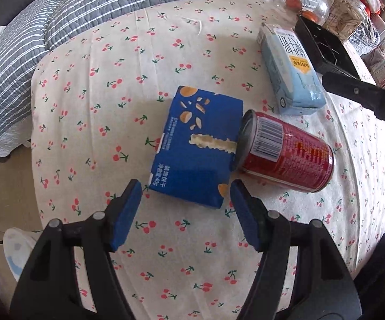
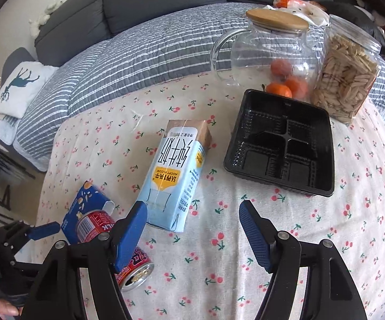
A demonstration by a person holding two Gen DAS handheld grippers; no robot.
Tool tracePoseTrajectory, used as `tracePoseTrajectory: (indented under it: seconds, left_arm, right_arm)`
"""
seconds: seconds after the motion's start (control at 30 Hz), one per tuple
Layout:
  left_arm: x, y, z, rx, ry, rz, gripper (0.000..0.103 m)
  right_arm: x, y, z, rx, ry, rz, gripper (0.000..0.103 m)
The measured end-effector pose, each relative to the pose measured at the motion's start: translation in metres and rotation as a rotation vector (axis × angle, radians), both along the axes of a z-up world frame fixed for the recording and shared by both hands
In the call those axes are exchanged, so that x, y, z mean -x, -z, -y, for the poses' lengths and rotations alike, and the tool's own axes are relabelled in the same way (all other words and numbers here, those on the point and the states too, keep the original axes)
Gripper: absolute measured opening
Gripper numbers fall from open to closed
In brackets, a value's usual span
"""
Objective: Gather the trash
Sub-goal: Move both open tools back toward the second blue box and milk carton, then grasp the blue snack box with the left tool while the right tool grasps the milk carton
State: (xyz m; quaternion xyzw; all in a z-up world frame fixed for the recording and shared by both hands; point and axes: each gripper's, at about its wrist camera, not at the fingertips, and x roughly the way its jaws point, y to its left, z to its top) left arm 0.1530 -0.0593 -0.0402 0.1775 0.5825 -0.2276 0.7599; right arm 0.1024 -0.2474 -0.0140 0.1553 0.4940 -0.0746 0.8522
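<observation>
Table (image 2: 285,240) with cherry cloth holds the trash: black tray (image 2: 280,144), milk carton (image 2: 173,176), blue biscuit box (image 1: 195,146), red can (image 1: 285,152) touching box. Both hand-held grippers, left (image 1: 185,194) and right (image 2: 192,213), wide, empty. Risk: bumped can rolls off.

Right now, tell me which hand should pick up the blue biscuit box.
Left. The left tongs stand open right at the near end of the blue biscuit box, almost astride it. The right tongs are open by the milk carton, with the box off to their side.
</observation>
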Motion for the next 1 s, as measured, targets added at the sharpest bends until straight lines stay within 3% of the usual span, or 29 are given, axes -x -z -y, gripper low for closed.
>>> tracePoseTrajectory:
  seconds: [0.2,0.33,0.4,0.47,0.9,0.97,1.0]
  left_arm:
    - [-0.003,0.011,0.01,-0.012,0.011,-0.003,0.07]
    - [0.001,0.013,0.018,-0.025,0.027,0.018,0.069]
    - [0.0,0.012,0.018,-0.011,0.014,0.022,0.058]
    - [-0.001,0.011,0.018,0.016,0.004,0.011,0.059]
    - [-0.004,0.004,0.005,0.029,-0.032,0.026,0.059]
    - [-0.002,0.003,-0.001,0.03,-0.031,0.025,0.059]
    - [-0.001,0.002,-0.005,0.03,-0.033,0.025,0.059]
  right_arm:
    - [-0.008,0.019,0.008,-0.134,0.041,-0.026,0.073]
    - [-0.012,0.027,0.007,-0.156,0.047,-0.035,0.073]
    - [-0.014,0.029,0.007,-0.181,0.049,-0.026,0.073]
    - [-0.016,0.029,0.004,-0.2,0.043,-0.014,0.073]
    - [-0.022,0.035,-0.008,-0.2,0.036,-0.01,0.073]
    - [-0.021,0.038,-0.01,-0.203,0.034,-0.014,0.07]
    - [-0.022,0.038,-0.013,-0.202,0.025,-0.013,0.06]
